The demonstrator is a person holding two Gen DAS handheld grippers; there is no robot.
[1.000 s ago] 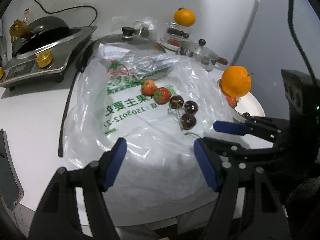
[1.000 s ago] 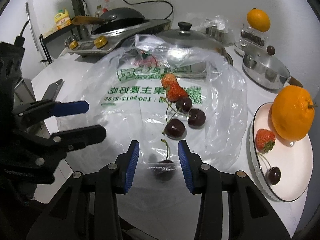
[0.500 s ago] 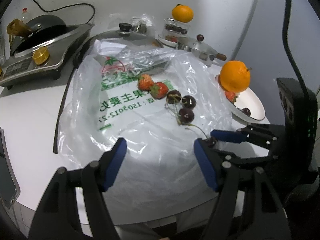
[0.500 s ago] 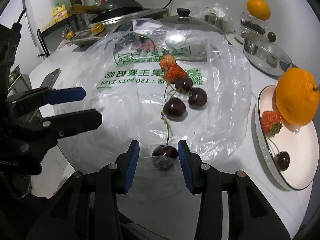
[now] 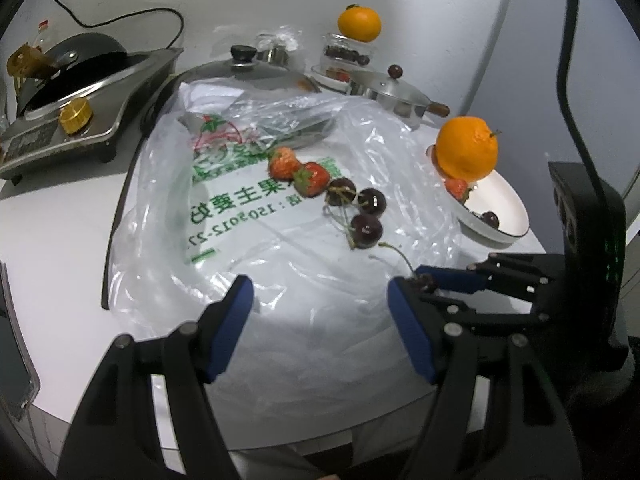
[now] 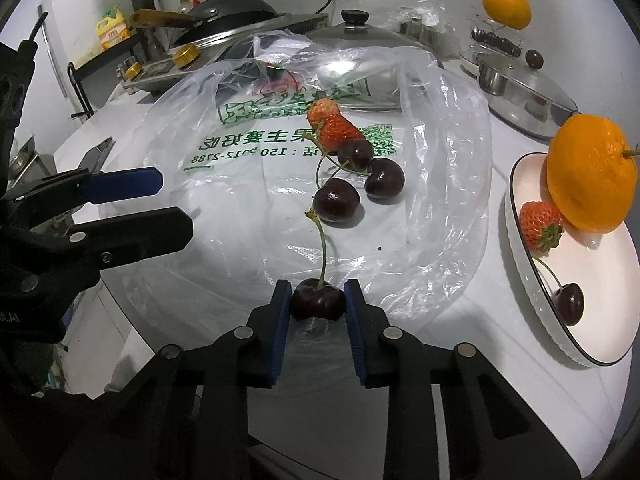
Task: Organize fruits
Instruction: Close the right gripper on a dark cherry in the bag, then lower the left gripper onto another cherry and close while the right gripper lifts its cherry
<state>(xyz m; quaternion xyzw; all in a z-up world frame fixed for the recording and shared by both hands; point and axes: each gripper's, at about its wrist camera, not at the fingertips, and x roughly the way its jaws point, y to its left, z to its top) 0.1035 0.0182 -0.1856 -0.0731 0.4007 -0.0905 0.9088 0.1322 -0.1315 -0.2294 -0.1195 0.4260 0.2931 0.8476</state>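
In the right wrist view we see the right gripper (image 6: 317,304) at lower centre, its jaws having just closed onto a dark cherry (image 6: 318,302); both blue pads press its sides and its stem rises straight up between them. The cherry sits at the near edge of the clear plastic bag (image 6: 280,184). The left gripper (image 5: 320,320) stands open over the bag with nothing between its pads.

On the bag's printed face, at mid-frame, lie two strawberries (image 6: 334,126) touching each other and, just below them, three more cherries (image 6: 360,180) in a loose cluster. At the right edge, the white plate (image 6: 600,300) carries an orange (image 6: 590,184), a strawberry (image 6: 540,226) beside it and one cherry (image 6: 569,304) nearer us.

In the left wrist view the held cherry is mostly hidden behind the gripper fingers. We cannot make out what fills the glass container (image 5: 348,53) under the far orange (image 5: 359,24).
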